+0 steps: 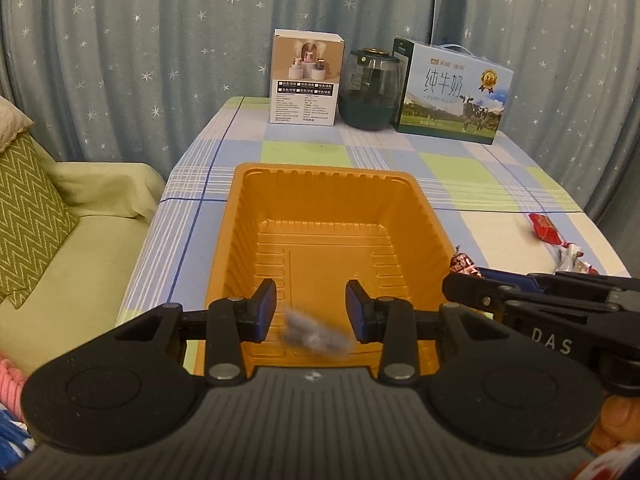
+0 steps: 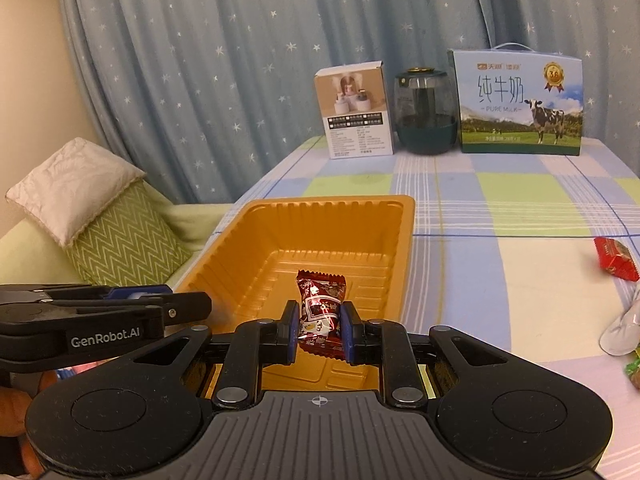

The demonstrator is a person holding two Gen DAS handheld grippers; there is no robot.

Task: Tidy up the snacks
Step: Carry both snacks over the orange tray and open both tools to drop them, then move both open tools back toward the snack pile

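The dark red wrapped candy (image 2: 321, 316) is pinched between the right tongs (image 2: 319, 330), standing roughly upright with its long axis running up and away from the pads, its crimped top end leaning toward the far wall of the orange tray (image 2: 400, 248). It hangs over the near end of the tray, above the ribbed floor and not yet touching it as far as the right wrist view shows, so the drop looks to be straight down: the tray floor lies directly below and slightly ahead of the pads. The left tongs (image 1: 311, 312) are spread wide just to the left, also over the tray's near end, with a blurred grey wrapped piece (image 1: 314, 330) between and below the pads, seemingly loose in the tray. More snacks lie well to the right on the checked tabletop (image 2: 500, 272): a bright red packet (image 2: 616, 263) and a pale wrapper (image 2: 624, 328), both nearer the right hand than the left
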